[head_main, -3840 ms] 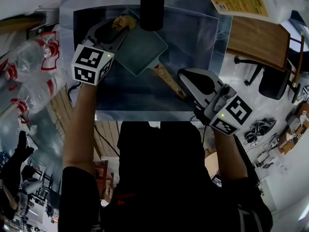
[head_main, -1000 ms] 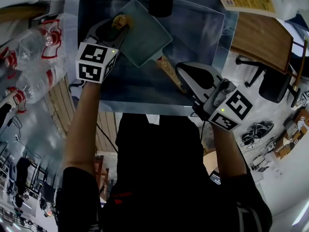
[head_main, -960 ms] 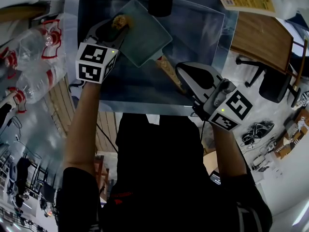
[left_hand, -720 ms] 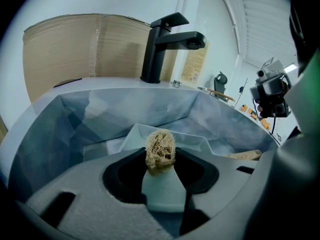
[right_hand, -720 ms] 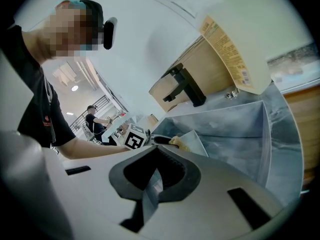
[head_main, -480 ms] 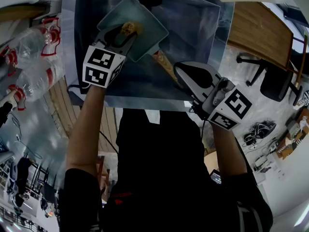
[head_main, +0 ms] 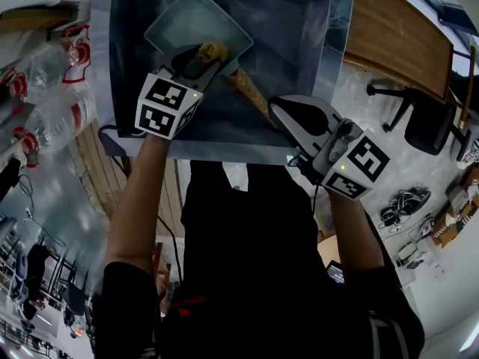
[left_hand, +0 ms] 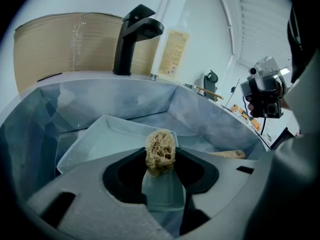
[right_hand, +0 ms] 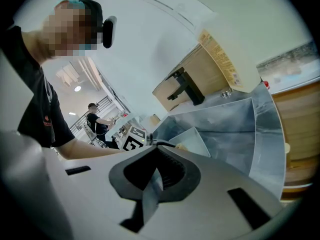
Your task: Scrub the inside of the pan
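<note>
Both are closed: our left gripper (head_main: 200, 60) clamps the scrubber (left_hand: 160, 150) over the pan (head_main: 185, 22), our right gripper (right_hand: 156, 176) holds nothing, so we judge most scrubbing remains.

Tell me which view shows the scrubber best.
The left gripper view: the scrubber sits centred and close, clamped between the jaws of the left gripper, its fibrous texture clear. The head view shows it small, over the pan. The right gripper view gives at most a tan speck beyond its jaws.
</note>
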`<action>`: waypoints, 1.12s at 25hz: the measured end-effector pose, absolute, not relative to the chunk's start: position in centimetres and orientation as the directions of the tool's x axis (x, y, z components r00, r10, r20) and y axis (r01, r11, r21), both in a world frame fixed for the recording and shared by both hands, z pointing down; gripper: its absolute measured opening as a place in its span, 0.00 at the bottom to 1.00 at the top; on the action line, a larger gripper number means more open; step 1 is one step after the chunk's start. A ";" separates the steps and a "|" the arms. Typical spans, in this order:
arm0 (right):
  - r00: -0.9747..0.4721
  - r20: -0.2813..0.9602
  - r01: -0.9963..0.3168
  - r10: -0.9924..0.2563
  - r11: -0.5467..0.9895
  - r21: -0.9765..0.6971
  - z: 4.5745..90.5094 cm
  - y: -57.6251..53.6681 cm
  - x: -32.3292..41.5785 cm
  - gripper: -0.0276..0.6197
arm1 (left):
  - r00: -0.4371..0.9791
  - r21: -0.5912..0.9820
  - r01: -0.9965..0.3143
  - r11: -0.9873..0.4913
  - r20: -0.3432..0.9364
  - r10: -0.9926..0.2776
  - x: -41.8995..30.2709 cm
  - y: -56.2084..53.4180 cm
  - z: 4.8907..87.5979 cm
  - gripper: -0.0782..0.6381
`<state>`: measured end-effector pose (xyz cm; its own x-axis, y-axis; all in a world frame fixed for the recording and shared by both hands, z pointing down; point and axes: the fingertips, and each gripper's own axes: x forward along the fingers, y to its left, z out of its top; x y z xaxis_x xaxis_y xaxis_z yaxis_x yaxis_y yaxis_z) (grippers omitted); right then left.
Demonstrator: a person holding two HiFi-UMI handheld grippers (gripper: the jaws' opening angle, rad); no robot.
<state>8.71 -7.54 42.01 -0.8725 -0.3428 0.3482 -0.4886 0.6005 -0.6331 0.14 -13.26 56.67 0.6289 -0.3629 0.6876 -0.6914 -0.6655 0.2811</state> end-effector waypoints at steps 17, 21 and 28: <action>-0.885 0.354 -0.465 -0.302 0.615 -0.636 42.2 -8.9 6.6 0.05 | 0.477 0.115 -0.765 -0.633 0.762 -0.438 -5.5 -17.0 55.9 0.35; -0.890 0.353 -0.454 -0.288 0.619 -0.641 42.1 -10.1 5.7 0.05 | 0.428 0.076 -0.782 -0.619 0.788 -0.444 -7.0 -18.1 56.2 0.35; -0.899 0.347 -0.437 -0.268 0.623 -0.649 42.2 -11.6 4.6 0.05 | 0.360 0.036 -0.796 -0.604 0.831 -0.425 -8.6 -18.9 56.6 0.36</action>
<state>4.60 -11.57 42.23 -0.8986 -0.2681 0.3473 -0.4367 0.6231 -0.6489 -8.64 -18.94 56.60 0.3595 -0.4249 0.8308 -0.7963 -0.6038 0.0358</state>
